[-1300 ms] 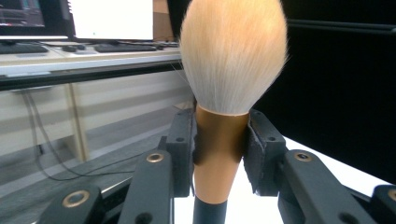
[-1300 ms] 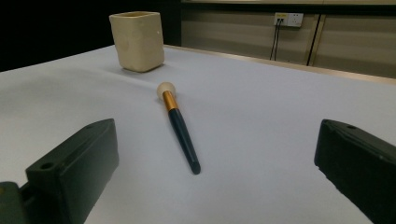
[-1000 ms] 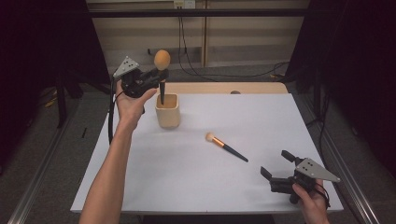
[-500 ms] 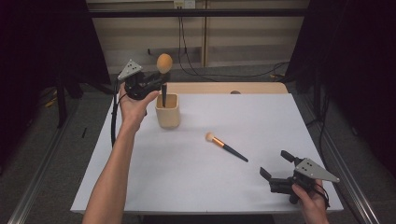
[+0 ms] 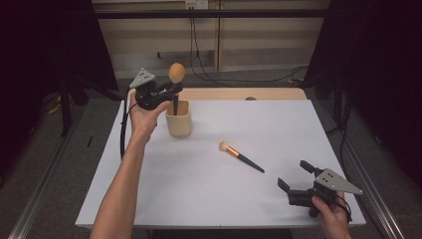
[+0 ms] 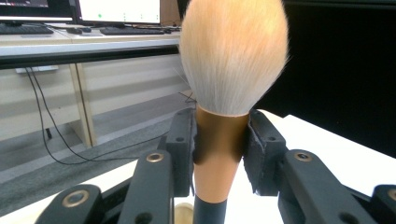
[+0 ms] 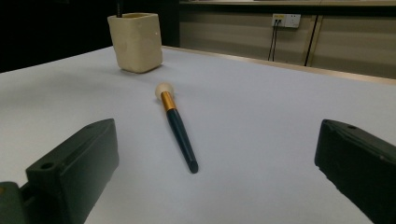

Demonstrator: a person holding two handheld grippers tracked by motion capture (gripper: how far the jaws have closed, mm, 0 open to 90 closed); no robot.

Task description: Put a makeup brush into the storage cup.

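The left gripper (image 6: 219,154) is clenched on the big brush (image 6: 224,135), pads squeezing its copper ferrule from both sides just under the bristles. The brush stands upright, its dark handle going down into the cup (image 5: 178,118) near the desk's far left corner. I judge it light and stiff along the handle, with a soft, springy head that would crush or splay if pinched; the ferrule is the right spot, though smooth metal may slip, so a firm, square grip matters. The cup looks light enough to tip if the handle drags on its rim.

The right gripper (image 7: 215,182) rests near the desk's near right corner, jaws spread wide and holding nothing, aimed at the small brush (image 7: 176,126). That brush lies flat around the middle of the desk, head toward the cup; its thin, low handle is best taken mid-length
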